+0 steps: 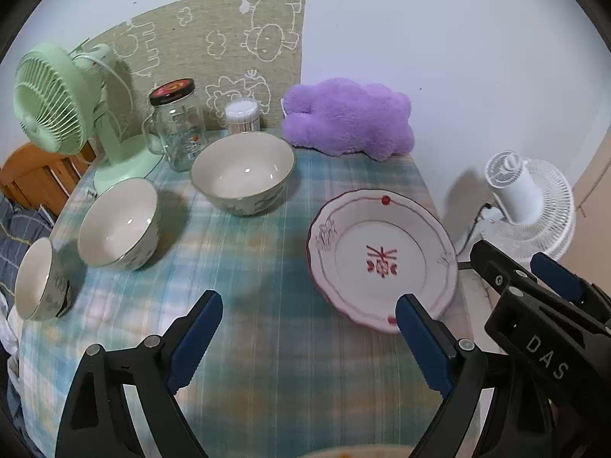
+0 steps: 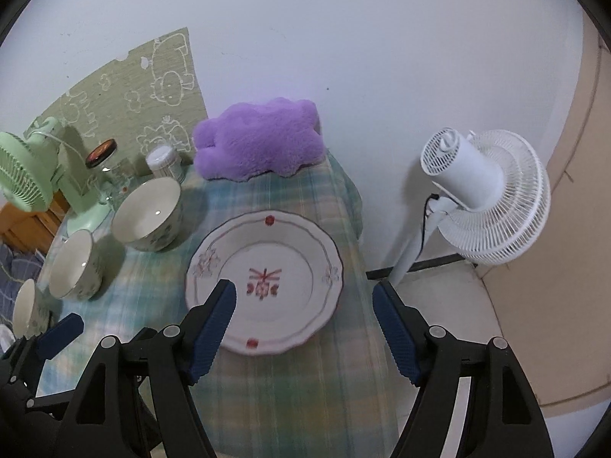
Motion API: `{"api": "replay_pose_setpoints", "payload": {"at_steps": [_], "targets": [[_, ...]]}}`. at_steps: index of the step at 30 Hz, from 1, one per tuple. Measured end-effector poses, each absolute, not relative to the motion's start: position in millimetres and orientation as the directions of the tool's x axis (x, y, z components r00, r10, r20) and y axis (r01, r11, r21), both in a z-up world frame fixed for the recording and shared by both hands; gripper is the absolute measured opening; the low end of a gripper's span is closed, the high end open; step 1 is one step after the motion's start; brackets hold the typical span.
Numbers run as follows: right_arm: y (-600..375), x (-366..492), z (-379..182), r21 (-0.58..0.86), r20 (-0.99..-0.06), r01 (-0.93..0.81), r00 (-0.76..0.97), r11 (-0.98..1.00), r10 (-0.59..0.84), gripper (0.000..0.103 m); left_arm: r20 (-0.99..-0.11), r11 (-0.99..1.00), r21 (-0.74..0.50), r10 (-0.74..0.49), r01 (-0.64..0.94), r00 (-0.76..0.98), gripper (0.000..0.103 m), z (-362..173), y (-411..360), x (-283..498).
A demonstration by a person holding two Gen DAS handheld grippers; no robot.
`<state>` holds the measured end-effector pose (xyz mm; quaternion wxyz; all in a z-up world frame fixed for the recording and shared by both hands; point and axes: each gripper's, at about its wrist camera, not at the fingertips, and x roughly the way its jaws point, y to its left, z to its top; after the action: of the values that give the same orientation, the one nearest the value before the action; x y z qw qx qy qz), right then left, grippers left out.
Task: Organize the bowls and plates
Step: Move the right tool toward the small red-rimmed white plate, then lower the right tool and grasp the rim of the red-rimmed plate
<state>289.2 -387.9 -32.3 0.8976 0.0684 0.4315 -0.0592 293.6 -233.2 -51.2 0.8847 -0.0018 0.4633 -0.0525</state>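
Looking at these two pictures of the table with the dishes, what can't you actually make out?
- Smallest bowl: cut off by the fisheye edge in the right wrist view.
- Plate: its near-left rim is hidden behind a finger of the right hand-held gripper.
- Pale rim at the bottom edge of the left wrist view: cropped, unidentifiable.
- Jar print: too small to read.

**Soft indoor light, fisheye bend, slight smear**

Even, cool light fills both views. Soft shadows fall rightward from the cream ceramic bowls (image 1: 243, 173) onto the blue-green plaid tablecloth (image 1: 267, 343). Small glints dot the bowl interiors. The cloth looks smeared near the bottom. Edges curve strongly, with black vignette in every corner.
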Motion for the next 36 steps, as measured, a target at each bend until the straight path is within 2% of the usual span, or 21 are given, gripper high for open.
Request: {"api": "replay_pose_setpoints", "payload": {"at_steps": [7, 11, 20, 22, 24, 25, 31, 36], "targets": [[-401.7, 329.3, -61.9, 0.076, -0.803, 0.159, 0.595, 0.984, -0.034, 0.077, -0.83, 0.996, -0.021, -0.066, 0.087, 0.554, 0.091, -81.3, -253.9, 330.4], [-410.5, 348.5, -81.8, 0.083, -0.816, 0.163, 0.577, 0.983, -0.027, 0.077, -0.845, 0.996, 0.012, -0.035, 0.083, 0.534, 0.085, -96.8, -264.6, 351.0], [-419.4, 378.6, -115.8, 0.085, -0.842, 0.152, 0.539, 0.985, -0.011, 0.076, -0.862, 0.997, 0.014, -0.03, 0.082, 0.506, 0.082, -122.4, -271.8, 376.6], [-417.3, 381.6, -119.9, 0.089, -0.845, 0.145, 0.535, 0.986, -0.002, 0.067, -0.869, 0.997, 0.005, -0.036, 0.083, 0.494, 0.076, -128.6, -271.4, 380.4], [-416.1, 385.3, -125.5, 0.09, -0.853, 0.142, 0.522, 0.986, 0.003, 0.065, -0.876, 0.996, -0.009, -0.05, 0.087, 0.479, 0.067, -133.1, -271.6, 382.6], [-415.6, 386.7, -127.8, 0.091, -0.855, 0.141, 0.518, 0.986, 0.005, 0.061, -0.88, 0.995, -0.021, -0.063, 0.093, 0.472, 0.061, -135.6, -271.7, 383.8], [-413.1, 389.6, -133.4, 0.052, -0.858, 0.141, 0.512, 0.989, -0.028, 0.047, -0.879, 0.997, -0.034, -0.065, 0.075, 0.471, 0.056, -142.4, -270.8, 386.4], [-406.2, 385.7, -133.5, 0.004, -0.864, 0.128, 0.499, 0.992, -0.061, 0.046, -0.878, 0.996, -0.046, -0.076, 0.074, 0.473, 0.055, -140.5, -264.9, 384.5]]}}
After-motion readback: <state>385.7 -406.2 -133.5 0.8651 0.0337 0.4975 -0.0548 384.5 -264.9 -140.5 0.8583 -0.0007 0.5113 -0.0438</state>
